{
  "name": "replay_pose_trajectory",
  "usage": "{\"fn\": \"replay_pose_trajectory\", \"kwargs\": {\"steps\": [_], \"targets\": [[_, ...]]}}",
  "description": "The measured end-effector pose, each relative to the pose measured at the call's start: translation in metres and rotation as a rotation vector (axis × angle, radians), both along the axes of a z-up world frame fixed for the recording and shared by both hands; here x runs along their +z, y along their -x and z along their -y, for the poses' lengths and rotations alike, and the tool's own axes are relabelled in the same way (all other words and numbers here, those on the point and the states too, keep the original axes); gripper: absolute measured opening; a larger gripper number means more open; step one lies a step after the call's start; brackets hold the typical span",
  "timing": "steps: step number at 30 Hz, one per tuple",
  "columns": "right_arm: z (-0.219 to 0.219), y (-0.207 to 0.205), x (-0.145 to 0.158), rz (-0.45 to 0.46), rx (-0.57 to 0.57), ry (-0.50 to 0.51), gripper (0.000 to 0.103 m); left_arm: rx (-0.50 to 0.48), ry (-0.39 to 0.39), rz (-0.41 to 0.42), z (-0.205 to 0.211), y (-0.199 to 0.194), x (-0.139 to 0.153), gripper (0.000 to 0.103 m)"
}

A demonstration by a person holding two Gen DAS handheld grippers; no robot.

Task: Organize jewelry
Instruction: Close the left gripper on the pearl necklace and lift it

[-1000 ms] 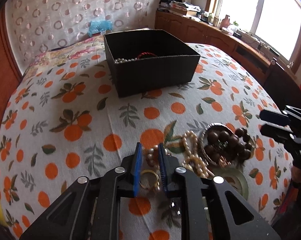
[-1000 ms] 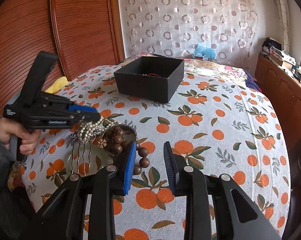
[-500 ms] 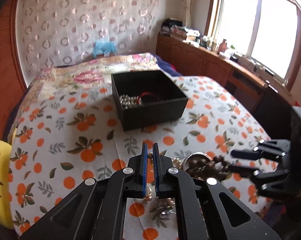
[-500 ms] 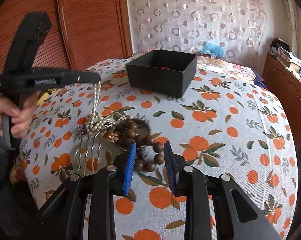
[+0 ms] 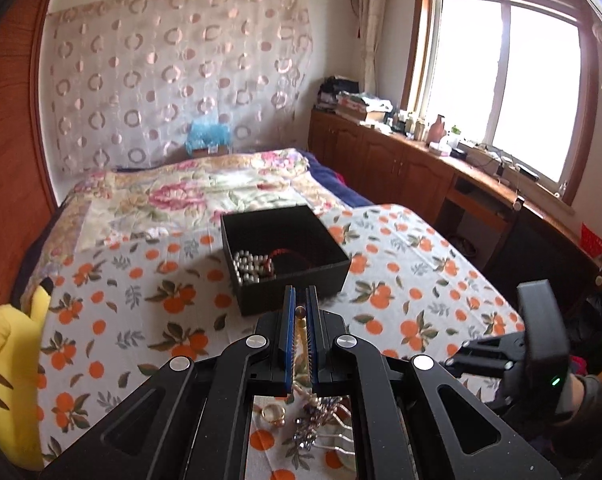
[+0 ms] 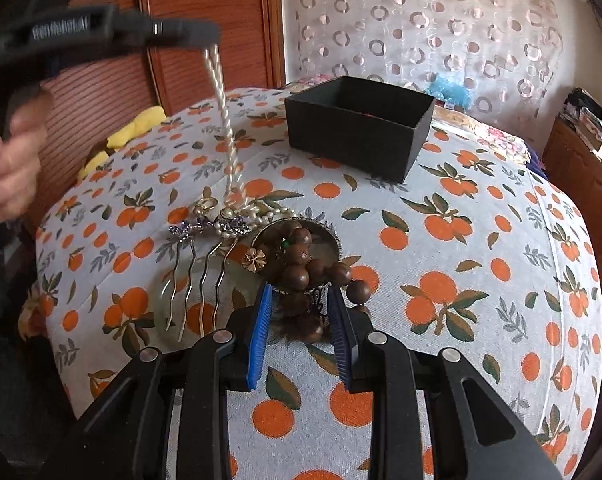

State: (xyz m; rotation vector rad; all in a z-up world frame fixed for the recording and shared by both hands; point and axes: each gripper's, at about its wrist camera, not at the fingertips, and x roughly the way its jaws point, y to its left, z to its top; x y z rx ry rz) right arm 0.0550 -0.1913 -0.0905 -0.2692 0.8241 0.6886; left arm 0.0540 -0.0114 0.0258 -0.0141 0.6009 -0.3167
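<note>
Between the spread blue pads of the right claw (image 6: 299,312) lies a string of brown wooden beads (image 6: 301,264), piled on a small round dish (image 6: 333,242); the pads stand either side of the nearest beads and do not press on them. This claw tilts steeply down toward the orange-print bedspread (image 6: 461,320). Just left of its left pad lie a wavy-pronged hair comb (image 6: 199,276) and a pale green bangle (image 6: 161,304), partly under the comb.

Beyond and to the left, the left claw (image 6: 205,38) is held high by a bare hand (image 6: 13,160), blurred and cut off at the picture's edge. Its pads are pressed together on a pearl necklace (image 6: 225,120), which hangs in a twisted double strand; the lower end rests in the heap by a gold ring (image 6: 209,203). From the left wrist view, a single bead (image 5: 300,312) shows in the narrow slit between the pads, and the heap is mostly hidden beneath the claw's body.

Farthest off sits the black box (image 6: 359,126), with silver beads (image 5: 251,266) and a red cord inside.

A second ago the left claw was low over the heap with its pads parted; it has since closed and risen, drawing the necklace up.
</note>
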Motion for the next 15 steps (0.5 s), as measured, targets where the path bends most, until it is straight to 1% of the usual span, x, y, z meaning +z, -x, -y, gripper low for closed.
{"fn": "replay_pose_trajectory", "kwargs": {"steps": [4,5,6,7,11,15], "targets": [[-0.001,-0.002,-0.002,0.006,-0.001,0.031,0.030,0.002,0.000,0.027,0.000,0.000,0.011,0.004],[-0.001,-0.002,-0.002,0.005,0.000,0.031,0.027,0.004,0.001,0.033,0.000,0.000,0.014,0.004],[-0.001,-0.002,-0.002,-0.001,0.005,0.030,0.019,0.004,0.001,0.036,-0.001,0.000,0.015,0.004],[-0.001,-0.002,-0.002,-0.002,0.008,0.027,0.016,0.004,0.001,0.038,-0.001,0.000,0.016,0.004],[0.002,-0.003,0.004,0.012,0.010,0.006,0.015,0.011,0.004,0.045,-0.002,-0.002,0.020,0.004],[0.008,-0.004,0.024,0.057,0.003,-0.040,0.015,0.016,0.008,0.055,-0.005,-0.001,0.023,0.004]]}}
